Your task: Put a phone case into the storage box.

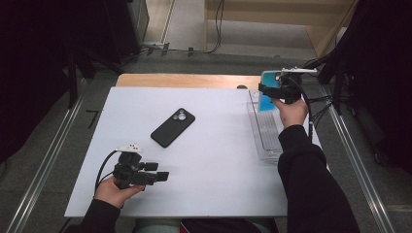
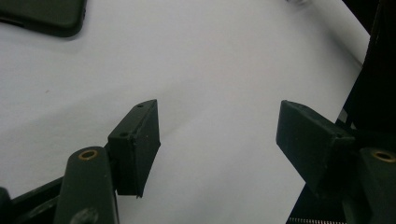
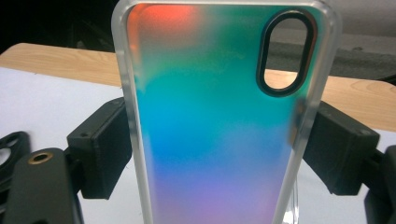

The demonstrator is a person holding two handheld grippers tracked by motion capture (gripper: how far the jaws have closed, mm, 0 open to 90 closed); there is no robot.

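Observation:
An iridescent phone case [image 3: 219, 116] with a clear rim and an oval camera cutout stands upright between the jaws of my right gripper [image 3: 215, 140], which is shut on its long sides. In the high view that case [image 1: 268, 92] shows blue, held by the right gripper [image 1: 272, 90] above the far end of a clear tray [image 1: 260, 133]. A black phone [image 1: 173, 127] lies camera side up mid-table; its corner [image 2: 44, 16] appears in the left gripper view. My left gripper [image 1: 158, 171] is open near the front left, its jaws [image 2: 217, 140] wide apart over bare white surface.
The white table top [image 1: 214, 160] sits on a wooden board [image 1: 184, 80] showing at the far edge. Cables and dark equipment stand by the far right corner [image 1: 325, 68]. Metal rails [image 1: 43, 165] run along both sides of the table.

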